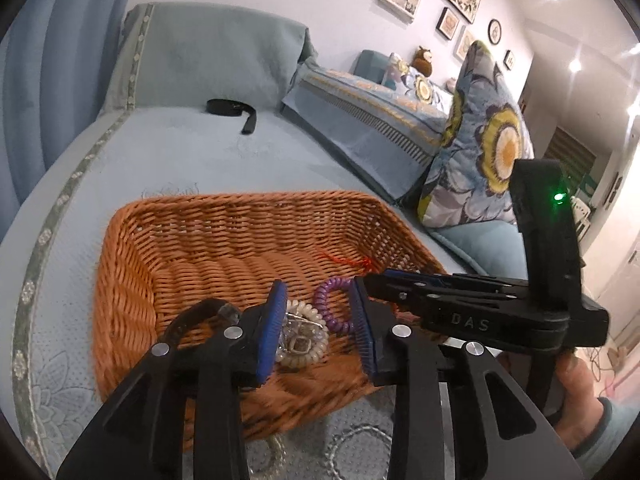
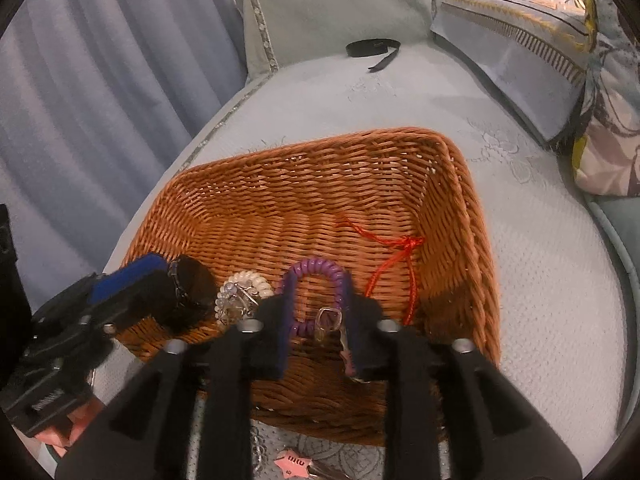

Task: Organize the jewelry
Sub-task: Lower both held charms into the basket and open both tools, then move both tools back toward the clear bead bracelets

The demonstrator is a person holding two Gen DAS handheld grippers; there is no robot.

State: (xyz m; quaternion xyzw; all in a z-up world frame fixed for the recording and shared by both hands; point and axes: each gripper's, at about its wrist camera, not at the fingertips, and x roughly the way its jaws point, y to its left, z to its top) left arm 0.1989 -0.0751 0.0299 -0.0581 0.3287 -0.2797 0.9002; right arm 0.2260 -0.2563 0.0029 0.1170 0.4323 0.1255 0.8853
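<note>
A brown wicker basket (image 1: 224,240) (image 2: 320,184) sits on a light blue sofa seat. Inside lie a purple coil bracelet (image 1: 326,304) (image 2: 316,274), a cream coil bracelet with clear beads (image 1: 304,340) (image 2: 244,292), a black band (image 1: 192,316) (image 2: 192,284) and a red cord (image 1: 344,260) (image 2: 396,256). My left gripper (image 1: 316,332) is open over the cream bracelet. My right gripper (image 2: 316,328) is open around the purple bracelet, its jaws on either side; it also shows in the left wrist view (image 1: 440,300).
A black strap (image 1: 232,110) (image 2: 374,50) lies far back on the seat. Flowered cushions (image 1: 480,160) stand to the right. A pink star charm (image 2: 292,462) and a clear bracelet (image 1: 264,456) lie on the seat in front of the basket. Blue curtains hang at left.
</note>
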